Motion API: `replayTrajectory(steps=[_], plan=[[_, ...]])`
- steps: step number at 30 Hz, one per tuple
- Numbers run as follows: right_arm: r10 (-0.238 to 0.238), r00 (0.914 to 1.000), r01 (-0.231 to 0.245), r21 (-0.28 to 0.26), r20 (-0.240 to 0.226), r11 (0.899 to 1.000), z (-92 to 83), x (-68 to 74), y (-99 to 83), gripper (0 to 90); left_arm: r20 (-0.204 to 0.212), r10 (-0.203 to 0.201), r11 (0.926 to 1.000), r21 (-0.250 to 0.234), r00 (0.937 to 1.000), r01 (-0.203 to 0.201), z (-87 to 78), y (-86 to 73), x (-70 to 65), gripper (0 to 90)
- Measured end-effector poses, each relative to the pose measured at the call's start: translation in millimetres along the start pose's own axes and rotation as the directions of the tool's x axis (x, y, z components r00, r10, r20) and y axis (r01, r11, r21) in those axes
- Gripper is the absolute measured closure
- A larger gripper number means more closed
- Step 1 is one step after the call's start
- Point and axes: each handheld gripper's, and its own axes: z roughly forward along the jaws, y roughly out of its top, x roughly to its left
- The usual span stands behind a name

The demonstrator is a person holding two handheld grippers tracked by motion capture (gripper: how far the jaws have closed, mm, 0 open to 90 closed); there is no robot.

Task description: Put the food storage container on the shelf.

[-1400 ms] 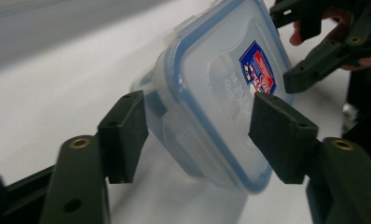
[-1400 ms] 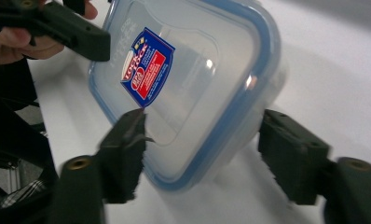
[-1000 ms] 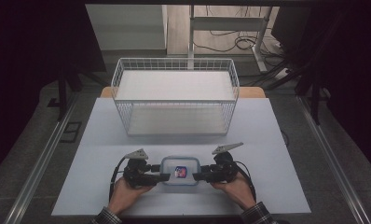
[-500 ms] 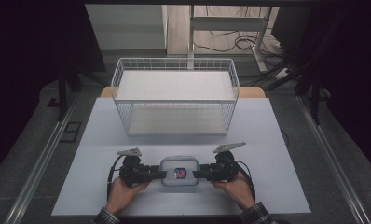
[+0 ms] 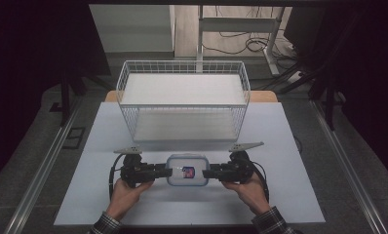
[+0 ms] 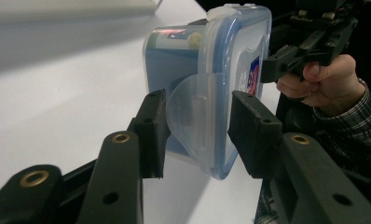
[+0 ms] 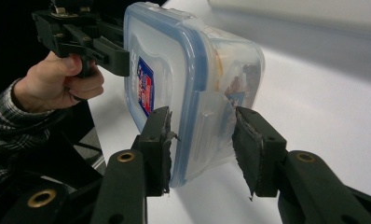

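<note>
A clear plastic food container [image 5: 187, 170] with a blue-rimmed lid and a red-and-blue sticker hangs between my two grippers, a little above the white table [image 5: 280, 146]. My left gripper [image 5: 168, 171] has been closing on the container's left end. In the left gripper view its pads [image 6: 151, 130] sit against the side clip of the container [image 6: 207, 60]. My right gripper [image 5: 205, 172] is shut on the opposite end. In the right gripper view its pads [image 7: 158, 140] press on the lid and base of the container [image 7: 174, 60]. Food shows dimly inside.
A white wire basket [image 5: 182, 62] with a white floor stands behind the container, toward the table's far edge. The person's hands [image 5: 126, 192] come in from the near edge. Dark floor and metal rails [image 5: 41, 170] flank the table.
The container and both grippers have shifted together a little toward the basket and upward. The left gripper's fingers have drawn in on the container's end.
</note>
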Motion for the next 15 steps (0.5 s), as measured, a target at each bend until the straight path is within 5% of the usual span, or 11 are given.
replayTrajectory(steps=[3,15], plan=[[0.006,0.9995,-0.007,-0.034,-0.032,0.999,-7.4,-0.2,8.1,59.2,0.008,0.009,0.9998,-0.017,0.9999,-0.008,-3.3,8.8,-1.9,57.7],[-0.017,0.9997,0.016,-0.060,-0.015,0.998,-20.3,4.1,40.9,59.0,-0.009,0.038,0.9985,-0.038,0.9992,-0.039,-12.8,50.9,-11.3,57.6]])
